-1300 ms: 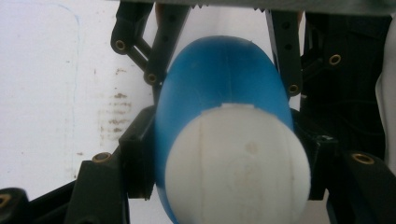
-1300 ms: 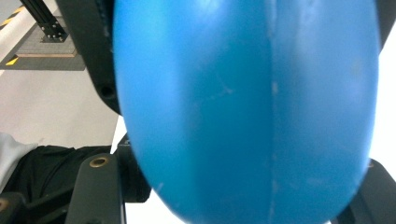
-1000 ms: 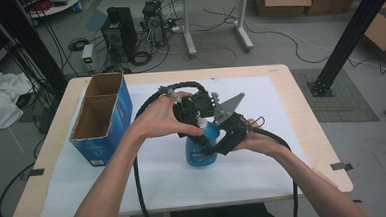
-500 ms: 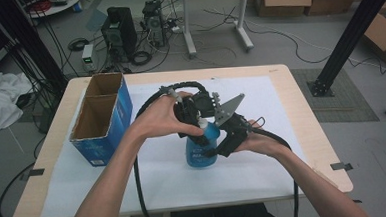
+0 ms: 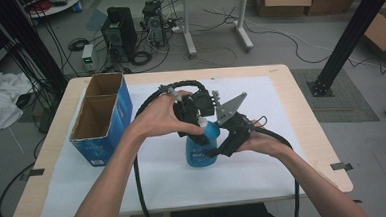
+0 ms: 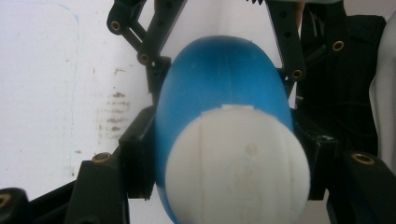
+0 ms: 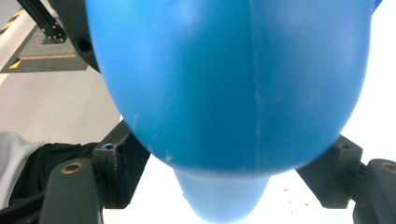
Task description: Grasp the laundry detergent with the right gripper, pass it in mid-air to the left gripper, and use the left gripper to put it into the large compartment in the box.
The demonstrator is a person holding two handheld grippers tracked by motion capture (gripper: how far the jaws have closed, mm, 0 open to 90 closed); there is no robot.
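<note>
A blue plastic bottle (image 5: 200, 152) with a white cap (image 5: 200, 121) stands upright on the white sheet in the middle of the table. My left gripper (image 5: 200, 126) comes down on it from above, shut on its top; in the left gripper view the black jaws press both sides just below the cap (image 6: 238, 172), with the blue body (image 6: 219, 79) beyond. My right gripper (image 5: 214, 150) reaches in from the right at the bottle's body. Its jaws have just been opening, and the bottle (image 7: 224, 84) sits between them while the right gripper (image 7: 224, 163) stands open.
An open blue cardboard box (image 5: 123, 109) with two compartments stands at the table's left. A white paper sheet (image 5: 284, 159) covers most of the wooden table (image 5: 307, 127). Black cables (image 5: 153, 98) loop behind the hands. Computers, table legs and a black post stand on the floor beyond.
</note>
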